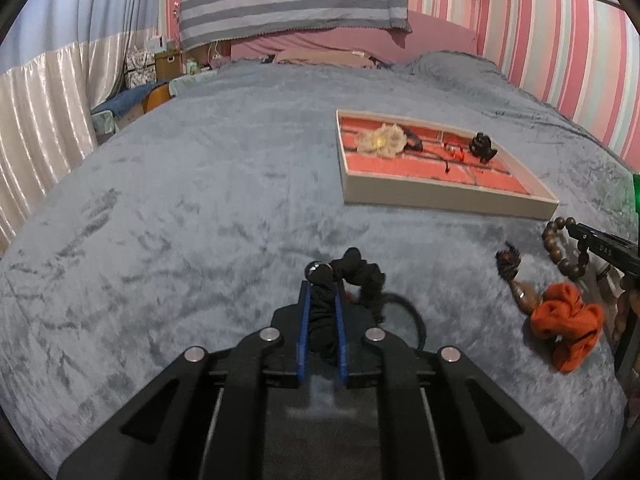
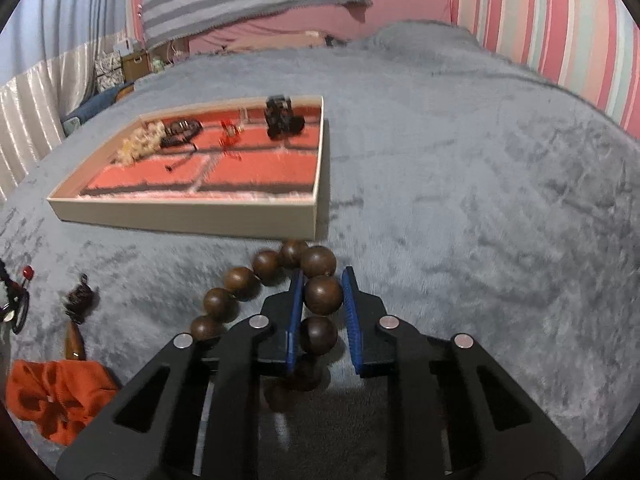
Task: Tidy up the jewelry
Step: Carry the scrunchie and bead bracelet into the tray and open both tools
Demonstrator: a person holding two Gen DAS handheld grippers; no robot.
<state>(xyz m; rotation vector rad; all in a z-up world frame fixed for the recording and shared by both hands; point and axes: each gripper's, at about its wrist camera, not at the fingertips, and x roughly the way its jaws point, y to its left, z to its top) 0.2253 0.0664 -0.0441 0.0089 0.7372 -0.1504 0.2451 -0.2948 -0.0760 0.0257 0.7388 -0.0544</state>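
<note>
Left claw (image 1: pixel 322 292): clamped on black fabric scrunchie (image 1: pixel 360 276), crumpled, on grey bed (image 1: pixel 180 200).
Right claw (image 2: pixel 322 280): gripping glossy brown wooden bead bracelet (image 2: pixel 322 294), just before tray (image 2: pixel 180 212).
Tray: beige walls, red lining, compartments.

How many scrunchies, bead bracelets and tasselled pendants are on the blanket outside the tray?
Scrunchies: 2, the black scrunchie and the orange scrunchie
Bead bracelets: 1, the wooden bead bracelet
Tasselled pendants: 1, the tasselled pendant
Total: 4
</note>
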